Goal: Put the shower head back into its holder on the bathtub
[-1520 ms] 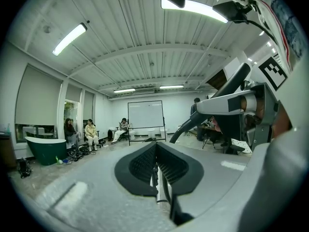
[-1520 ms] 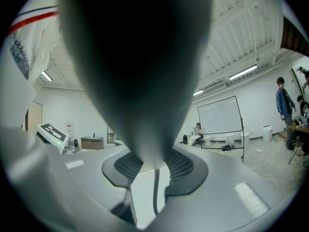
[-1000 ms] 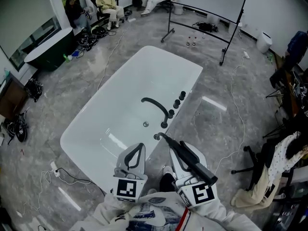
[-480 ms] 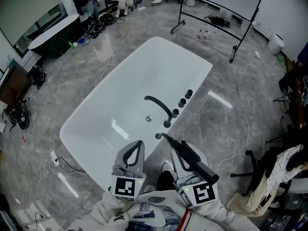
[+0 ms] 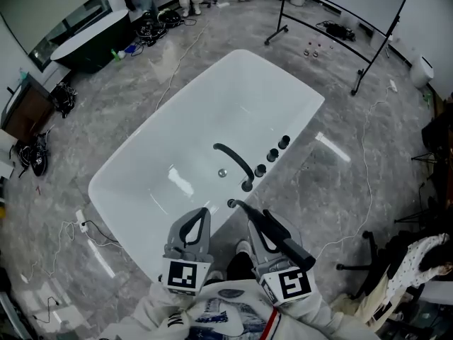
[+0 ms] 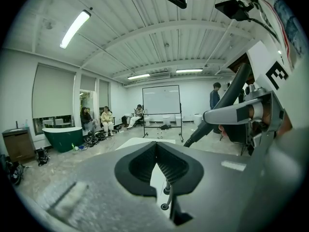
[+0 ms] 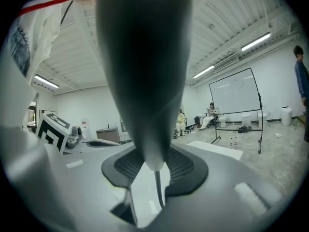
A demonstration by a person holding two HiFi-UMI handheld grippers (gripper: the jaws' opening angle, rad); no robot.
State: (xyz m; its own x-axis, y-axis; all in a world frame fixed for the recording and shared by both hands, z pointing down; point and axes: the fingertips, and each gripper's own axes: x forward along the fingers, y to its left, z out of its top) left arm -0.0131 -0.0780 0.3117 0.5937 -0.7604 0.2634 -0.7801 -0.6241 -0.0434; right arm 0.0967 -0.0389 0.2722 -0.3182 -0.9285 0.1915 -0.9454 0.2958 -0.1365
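The white bathtub (image 5: 141,183) lies slantwise in the head view. On its near right rim stand a black spout (image 5: 232,159), a row of black knobs (image 5: 272,154) and the small round holder (image 5: 231,203). My right gripper (image 5: 249,217) is shut on the black shower head (image 5: 283,238), whose thin end points at the holder and hangs just beside it. The right gripper view shows the dark shower head (image 7: 145,66) tapering down between the jaws of the right gripper (image 7: 154,159). My left gripper (image 5: 205,213) (image 6: 155,146) is shut and empty over the rim, left of the shower head (image 6: 227,100).
A dark green tub (image 5: 85,37) stands at the far left, with seated people and cables near it. A whiteboard stand (image 5: 368,27) is at the far right. A power strip and cord (image 5: 81,227) lie on the grey floor left of the tub, and a chair with clothes (image 5: 417,257) at the right.
Both grippers have edged forward and down towards the tub rim, the right one still holding the shower head. The head view has drifted, so the tub sits further right.
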